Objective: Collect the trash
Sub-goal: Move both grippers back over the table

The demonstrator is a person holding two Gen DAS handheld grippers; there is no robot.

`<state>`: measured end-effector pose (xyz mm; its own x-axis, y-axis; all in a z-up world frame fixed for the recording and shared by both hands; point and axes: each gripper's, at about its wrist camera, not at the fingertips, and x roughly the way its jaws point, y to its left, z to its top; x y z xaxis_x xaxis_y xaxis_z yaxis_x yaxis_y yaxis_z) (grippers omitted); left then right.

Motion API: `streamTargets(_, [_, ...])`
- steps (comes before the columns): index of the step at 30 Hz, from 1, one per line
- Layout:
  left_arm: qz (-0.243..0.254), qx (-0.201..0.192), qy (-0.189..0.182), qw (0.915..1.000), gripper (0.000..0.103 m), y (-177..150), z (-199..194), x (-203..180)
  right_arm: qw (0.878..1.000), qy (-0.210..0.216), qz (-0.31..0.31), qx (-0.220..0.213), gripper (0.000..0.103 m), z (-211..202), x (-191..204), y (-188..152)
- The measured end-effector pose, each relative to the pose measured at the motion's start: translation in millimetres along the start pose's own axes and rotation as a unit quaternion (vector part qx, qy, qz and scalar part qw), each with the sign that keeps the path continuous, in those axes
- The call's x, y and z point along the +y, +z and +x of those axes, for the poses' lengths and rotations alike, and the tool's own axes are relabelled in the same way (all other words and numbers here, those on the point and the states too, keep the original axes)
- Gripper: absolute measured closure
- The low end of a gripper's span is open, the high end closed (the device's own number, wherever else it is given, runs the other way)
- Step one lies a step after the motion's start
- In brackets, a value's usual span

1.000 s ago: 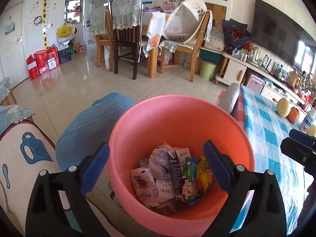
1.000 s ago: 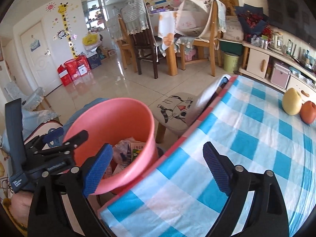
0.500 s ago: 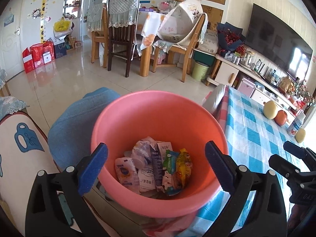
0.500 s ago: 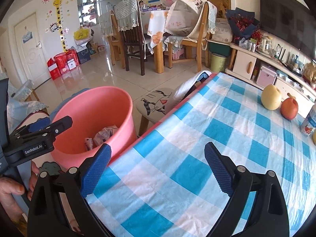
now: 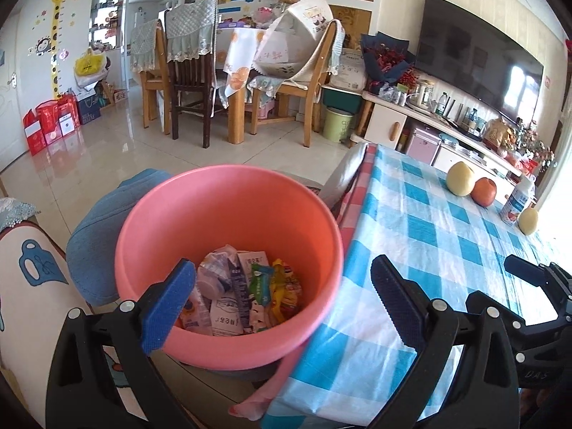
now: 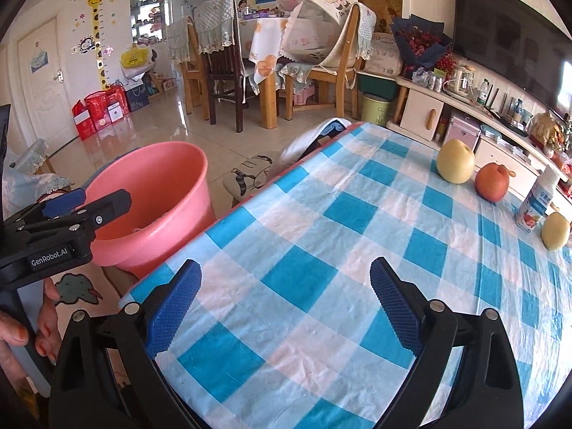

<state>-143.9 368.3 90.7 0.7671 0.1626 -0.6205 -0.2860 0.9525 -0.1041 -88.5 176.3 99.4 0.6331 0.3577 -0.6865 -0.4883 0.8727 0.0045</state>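
A pink plastic bucket (image 5: 228, 214) stands on the floor beside the table, holding several crumpled snack wrappers and packets (image 5: 246, 293). My left gripper (image 5: 282, 300) hovers open above the bucket's near rim, nothing between its blue pads. The same bucket (image 6: 150, 193) shows at the left of the right wrist view, with the left gripper (image 6: 82, 203) in front of it. My right gripper (image 6: 286, 304) is open and empty over the blue-and-white checked tablecloth (image 6: 357, 250).
A pear (image 6: 454, 161), a red apple (image 6: 492, 182), a small drink bottle (image 6: 538, 203) and another pear (image 6: 555, 230) sit at the table's far right. A cat-print stool (image 6: 250, 178) stands by the table. Dining chairs and a table (image 5: 221, 82) stand beyond.
Both grippers have drawn back and swung right. The bucket now sits lower left in both views, and more of the checked tablecloth and fruit shows.
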Motion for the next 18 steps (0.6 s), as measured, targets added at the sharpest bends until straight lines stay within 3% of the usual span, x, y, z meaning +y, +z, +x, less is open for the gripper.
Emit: streamTargets(18, [0.063,-0.025,0.009,0.9976,0.004,7.4,-22.8,-85.3,0.997,-0.035,0.053,-0.043,0.007,-57.8,-67.3,-15.6])
